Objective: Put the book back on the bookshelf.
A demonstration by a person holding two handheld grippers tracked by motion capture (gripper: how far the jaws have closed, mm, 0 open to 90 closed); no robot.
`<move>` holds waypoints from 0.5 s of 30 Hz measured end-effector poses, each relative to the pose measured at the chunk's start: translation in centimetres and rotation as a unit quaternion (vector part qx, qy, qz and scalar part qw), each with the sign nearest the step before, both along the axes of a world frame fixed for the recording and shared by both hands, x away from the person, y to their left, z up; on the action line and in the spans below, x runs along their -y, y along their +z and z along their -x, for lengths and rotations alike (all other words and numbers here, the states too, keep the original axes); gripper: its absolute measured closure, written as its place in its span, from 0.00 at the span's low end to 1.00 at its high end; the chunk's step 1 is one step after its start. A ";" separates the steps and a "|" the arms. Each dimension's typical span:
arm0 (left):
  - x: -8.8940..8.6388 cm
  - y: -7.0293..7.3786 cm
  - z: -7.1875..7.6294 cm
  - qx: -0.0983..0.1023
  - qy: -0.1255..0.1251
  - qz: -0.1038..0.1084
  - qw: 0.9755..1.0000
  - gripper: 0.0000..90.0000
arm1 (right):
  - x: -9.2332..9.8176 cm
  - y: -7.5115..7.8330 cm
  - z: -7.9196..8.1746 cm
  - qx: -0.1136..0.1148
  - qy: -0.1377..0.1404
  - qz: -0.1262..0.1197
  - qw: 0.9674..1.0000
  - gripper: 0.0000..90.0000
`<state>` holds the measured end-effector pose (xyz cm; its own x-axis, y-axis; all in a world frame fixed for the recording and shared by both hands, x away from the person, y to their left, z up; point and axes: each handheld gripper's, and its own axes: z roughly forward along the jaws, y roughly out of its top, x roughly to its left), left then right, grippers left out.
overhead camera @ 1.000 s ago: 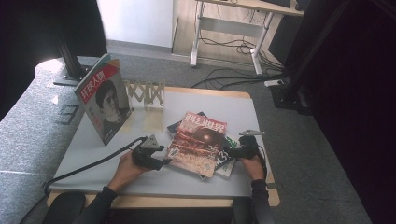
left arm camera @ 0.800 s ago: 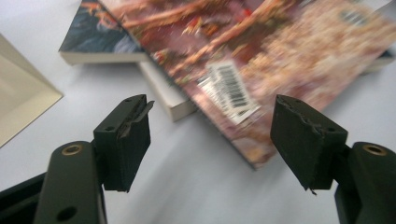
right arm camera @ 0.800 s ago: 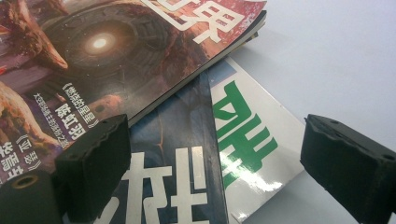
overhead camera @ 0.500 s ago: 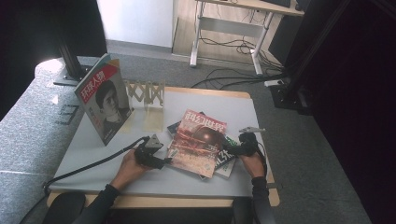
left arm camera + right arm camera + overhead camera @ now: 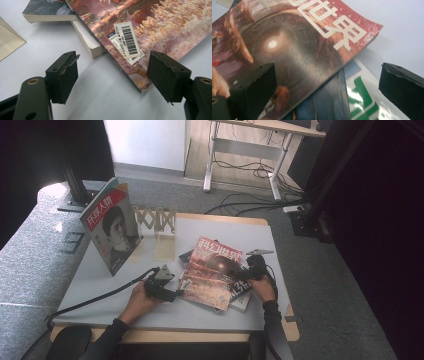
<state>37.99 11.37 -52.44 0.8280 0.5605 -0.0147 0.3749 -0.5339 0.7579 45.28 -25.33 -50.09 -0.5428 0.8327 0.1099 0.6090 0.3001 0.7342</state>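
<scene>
One magazine (image 5: 111, 233) already stood in the wooden rack (image 5: 156, 220). The red magazine (image 5: 212, 272) lay atop the bench (image 5: 100, 280) stack, ungripped; left tongs (image 5: 172, 293) and right tongs (image 5: 235, 275), just opening, stood wide and empty beside it.

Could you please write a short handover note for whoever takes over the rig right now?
Left hand-held gripper: jaws just opening, nothing between them, at the red magazine's near corner.
Right hand-held gripper: open, holding nothing, over the magazine's other edge.
The magazine lies on a book pile; another magazine stands upright beside the wooden rack.
Done: one magazine stood up.
Left: probably the red magazine and books.
</scene>
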 end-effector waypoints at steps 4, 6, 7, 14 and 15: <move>0.1 0.0 0.2 0.010 -0.001 -0.003 1.000 0.29 | -0.3 -0.1 -1.0 -0.012 0.002 -0.019 1.000 0.02; 0.1 0.0 0.4 0.018 -0.003 -0.005 1.000 0.30 | -0.3 -0.1 -1.5 -0.013 -0.001 -0.020 1.000 0.03; 0.1 0.0 0.4 0.019 -0.003 -0.006 1.000 0.30 | -0.3 -0.1 -1.8 -0.013 0.000 -0.019 1.000 0.04; 0.1 0.0 0.4 0.017 -0.003 -0.005 1.000 0.30 | -0.6 -0.3 -3.2 -0.032 0.000 -0.028 0.999 0.03; 0.1 0.0 0.4 0.017 -0.003 -0.004 1.000 0.30 | -0.5 -0.4 -3.4 -0.036 0.001 -0.031 0.999 0.03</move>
